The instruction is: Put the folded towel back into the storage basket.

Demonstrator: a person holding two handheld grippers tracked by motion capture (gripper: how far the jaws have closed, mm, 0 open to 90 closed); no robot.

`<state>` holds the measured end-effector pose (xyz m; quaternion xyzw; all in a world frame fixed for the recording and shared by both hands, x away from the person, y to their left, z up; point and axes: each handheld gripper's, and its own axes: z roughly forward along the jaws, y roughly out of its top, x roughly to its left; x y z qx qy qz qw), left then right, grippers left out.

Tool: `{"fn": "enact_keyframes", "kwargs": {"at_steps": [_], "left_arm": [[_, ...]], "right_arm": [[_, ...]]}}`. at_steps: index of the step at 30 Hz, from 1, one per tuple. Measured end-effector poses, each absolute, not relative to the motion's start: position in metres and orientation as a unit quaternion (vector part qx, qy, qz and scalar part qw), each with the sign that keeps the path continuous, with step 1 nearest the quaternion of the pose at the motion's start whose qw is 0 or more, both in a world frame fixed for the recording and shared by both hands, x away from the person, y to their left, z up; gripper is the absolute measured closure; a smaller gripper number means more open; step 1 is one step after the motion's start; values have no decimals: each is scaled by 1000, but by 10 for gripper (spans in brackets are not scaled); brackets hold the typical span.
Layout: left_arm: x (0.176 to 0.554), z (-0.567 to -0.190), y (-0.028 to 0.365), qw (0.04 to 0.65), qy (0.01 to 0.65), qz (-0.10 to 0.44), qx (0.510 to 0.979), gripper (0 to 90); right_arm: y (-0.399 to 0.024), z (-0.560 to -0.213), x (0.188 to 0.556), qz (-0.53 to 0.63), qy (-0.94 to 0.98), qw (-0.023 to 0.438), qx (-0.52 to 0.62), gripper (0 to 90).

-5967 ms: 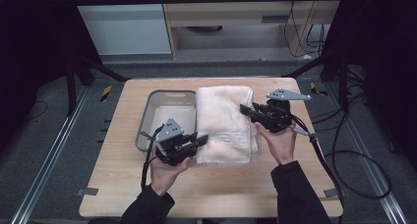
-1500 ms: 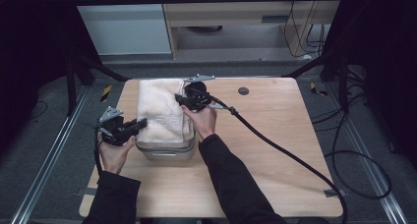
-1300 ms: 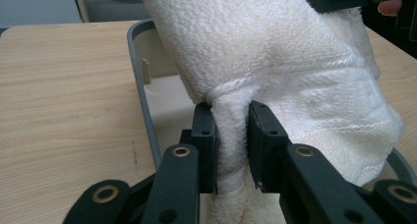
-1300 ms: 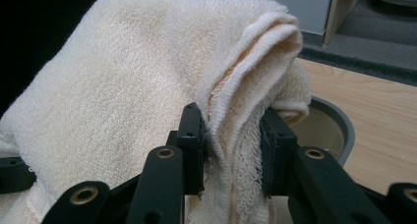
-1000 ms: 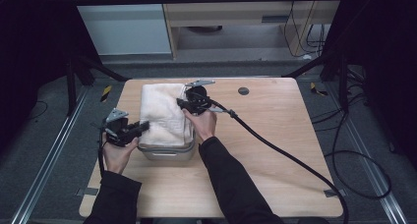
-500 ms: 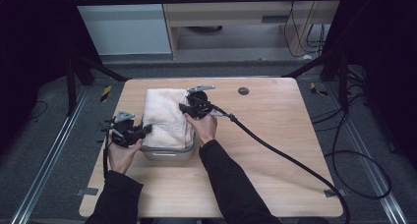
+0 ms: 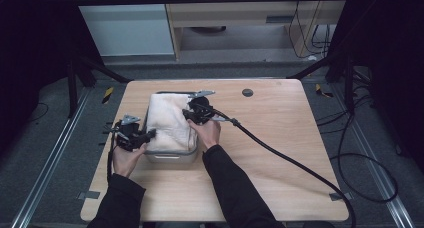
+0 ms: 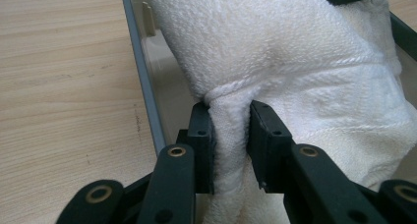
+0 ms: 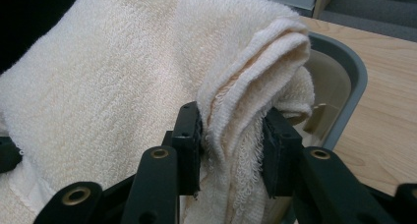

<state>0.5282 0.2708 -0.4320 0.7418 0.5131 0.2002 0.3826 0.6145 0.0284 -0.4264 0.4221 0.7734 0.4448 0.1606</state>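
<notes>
Left of centre in the high view, your left gripper pinches a bunched hem of the cream towel, its jaws having just eased apart slightly with cloth between them. The towel is thick, looped terry, folded and draped into the grey tub. Your right gripper pinches its layered right edge, jaws likewise just loosened.

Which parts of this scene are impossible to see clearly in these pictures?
- Floor of the grey bin: high view, covered by the folded towel.
- Towel's lower end: left gripper view, cut by the bottom edge behind the left gripper.
- Whether the right gripper still presses the fold: right gripper view, terry loops hide the pads.
- Small dark round mark on the table: high view, too small to identify.
</notes>
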Motion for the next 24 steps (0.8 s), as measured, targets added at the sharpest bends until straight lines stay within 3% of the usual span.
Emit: {"fn": "enact_keyframes", "kwargs": {"at_steps": [6,17,24], "left_arm": [[527,-430,272,389,521,202,732,642],[516,-410,277,431,515,221,707,611],[509,-405,268,429,498,242,714,570]], "right_arm": [[28,-428,614,435,782,168,414,606],[25,-417,610,441,784,190,394,566],[15,-406,604,456,779,182,390,460]]}}
